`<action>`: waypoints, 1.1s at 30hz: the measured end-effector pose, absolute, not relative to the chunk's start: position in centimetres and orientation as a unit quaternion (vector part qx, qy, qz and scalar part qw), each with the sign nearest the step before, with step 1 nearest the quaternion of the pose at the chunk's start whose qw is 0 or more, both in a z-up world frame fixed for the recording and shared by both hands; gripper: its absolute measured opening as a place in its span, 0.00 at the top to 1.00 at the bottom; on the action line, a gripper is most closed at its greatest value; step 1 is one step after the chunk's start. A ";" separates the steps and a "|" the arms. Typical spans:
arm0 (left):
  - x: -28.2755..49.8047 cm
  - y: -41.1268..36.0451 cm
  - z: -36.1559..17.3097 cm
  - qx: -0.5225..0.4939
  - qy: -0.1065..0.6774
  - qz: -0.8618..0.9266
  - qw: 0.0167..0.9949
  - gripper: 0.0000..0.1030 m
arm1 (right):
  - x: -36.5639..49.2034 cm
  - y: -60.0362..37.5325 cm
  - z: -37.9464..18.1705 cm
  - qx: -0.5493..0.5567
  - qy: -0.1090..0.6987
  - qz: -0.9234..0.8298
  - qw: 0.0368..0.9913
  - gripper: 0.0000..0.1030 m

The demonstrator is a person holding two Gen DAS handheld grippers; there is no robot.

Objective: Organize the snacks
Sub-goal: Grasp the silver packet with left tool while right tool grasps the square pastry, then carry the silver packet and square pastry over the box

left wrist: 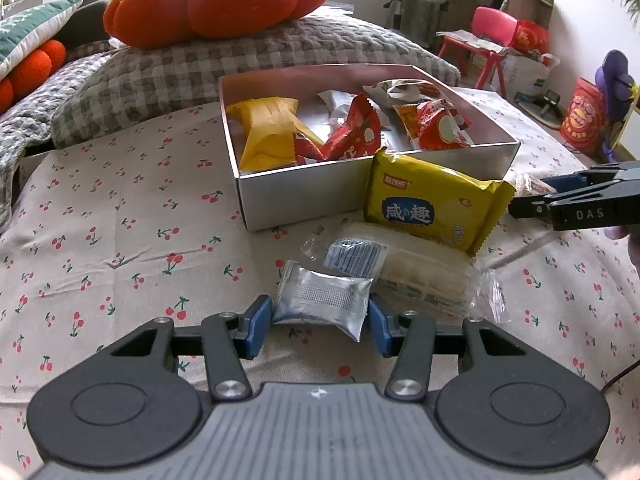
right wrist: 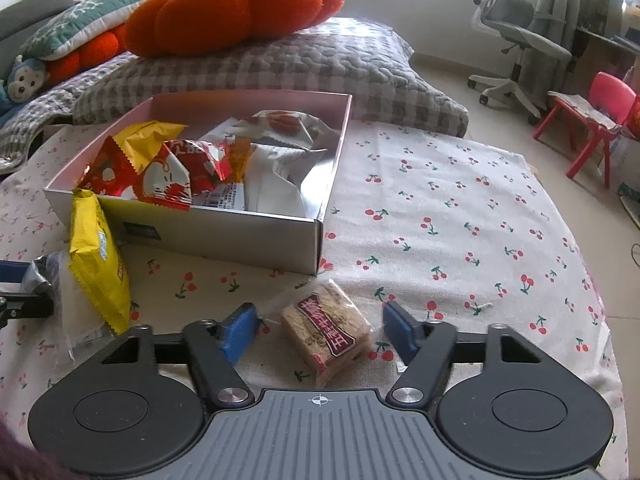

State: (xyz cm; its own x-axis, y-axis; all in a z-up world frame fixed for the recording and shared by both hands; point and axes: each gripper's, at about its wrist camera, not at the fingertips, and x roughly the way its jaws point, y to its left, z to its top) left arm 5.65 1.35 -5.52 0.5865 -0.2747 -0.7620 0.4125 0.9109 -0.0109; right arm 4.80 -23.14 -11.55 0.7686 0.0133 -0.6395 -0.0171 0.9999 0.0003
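A silver box [left wrist: 304, 196] on the cherry-print cloth holds several red, yellow and white snack packs; it also shows in the right wrist view [right wrist: 248, 236]. My left gripper [left wrist: 320, 320] has its blue pads against both sides of a small silver packet [left wrist: 324, 300]. Behind the packet lie a clear-wrapped cracker pack [left wrist: 424, 276] and a yellow biscuit pack [left wrist: 432, 204] leaning on the box. My right gripper [right wrist: 318, 326] is open around a clear-wrapped bar with a red label [right wrist: 328, 332], with gaps on both sides. The yellow pack shows at the left of the right wrist view [right wrist: 96, 264].
A grey checked pillow [left wrist: 248, 60] with an orange pumpkin cushion [left wrist: 216, 0] lies behind the box. The cloth [right wrist: 460, 220] stretches right of the box. An office chair [right wrist: 516, 32] and a pink stool [right wrist: 596, 120] stand on the floor beyond.
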 end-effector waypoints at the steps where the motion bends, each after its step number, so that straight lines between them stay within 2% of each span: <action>1: 5.6 1.3 -5.5 0.083 0.412 -0.193 0.887 0.55 | 4.8 -23.1 -11.5 -0.004 0.341 0.009 0.940 0.40; 5: 5.4 1.4 -5.3 0.084 0.411 -0.192 0.887 0.55 | 4.5 -22.8 -11.4 -0.020 0.341 0.014 0.940 0.45; 6: 5.3 1.4 -5.3 0.083 0.411 -0.192 0.888 0.55 | 4.4 -22.9 -11.3 -0.021 0.340 0.015 0.940 0.51; 8: 5.1 1.4 -5.1 0.082 0.408 -0.191 0.889 0.55 | 4.3 -23.0 -11.2 -0.018 0.340 0.016 0.940 0.55; 9: 5.1 1.3 -5.0 0.081 0.408 -0.190 0.890 0.55 | 4.2 -23.1 -11.1 -0.014 0.341 0.017 0.940 0.65; 10: 5.0 1.3 -4.9 0.079 0.407 -0.190 0.890 0.55 | 4.2 -23.1 -11.0 -0.013 0.344 0.018 0.939 0.68; 21: 4.7 0.9 -3.7 0.071 0.400 -0.185 0.895 0.55 | 3.7 -22.5 -9.9 -0.009 0.347 0.034 0.937 0.68; 33: 5.1 0.9 -1.0 0.051 0.377 -0.176 0.908 0.55 | 3.0 -23.1 -6.2 0.015 0.317 0.039 0.947 0.68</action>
State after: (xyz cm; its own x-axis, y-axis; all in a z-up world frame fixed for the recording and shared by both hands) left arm 5.13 0.91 -1.01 0.6537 -0.2806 -0.7028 0.3577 0.9330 -0.0398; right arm 3.00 -23.13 -6.20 0.7955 0.0826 -0.6003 -0.0640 0.9966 0.0524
